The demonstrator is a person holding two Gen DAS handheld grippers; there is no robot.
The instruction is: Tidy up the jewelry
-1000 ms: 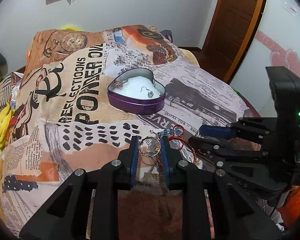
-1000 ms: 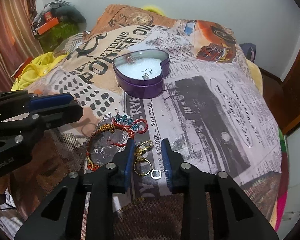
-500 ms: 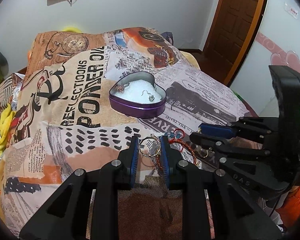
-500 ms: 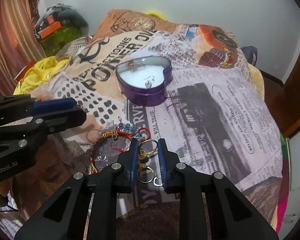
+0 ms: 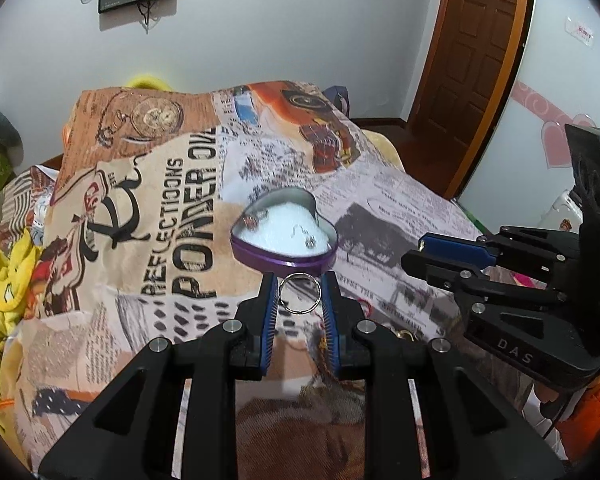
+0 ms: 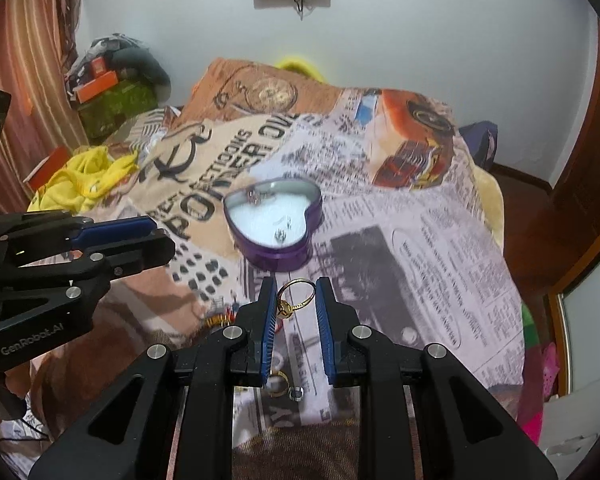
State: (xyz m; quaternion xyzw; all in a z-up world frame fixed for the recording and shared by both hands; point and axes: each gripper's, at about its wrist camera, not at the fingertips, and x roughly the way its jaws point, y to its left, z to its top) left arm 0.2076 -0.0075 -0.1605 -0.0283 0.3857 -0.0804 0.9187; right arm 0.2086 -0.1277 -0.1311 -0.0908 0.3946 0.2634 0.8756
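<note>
Silver ring (image 5: 300,293) pinched by left gripper (image 5: 300,298), gold ring (image 6: 296,294) by right gripper (image 6: 296,300); light, stiff, slippery, grip rims; tin (image 5: 288,258) just beyond.

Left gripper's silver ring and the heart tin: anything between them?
In the left wrist view, only printed blanket shows between the silver ring and heart tin.

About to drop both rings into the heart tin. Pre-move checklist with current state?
1. Left gripper pinching silver ring: ok.
2. Right gripper pinching gold ring: ok, though it sits tilted.
3. Heart tin open, upright on the blanket: ok.
4. White lining has free space beside the pieces already inside: ok.
5. Either gripper above the tin: not ok, both short of it.
6. Grip firmness: cannot tell.
</note>
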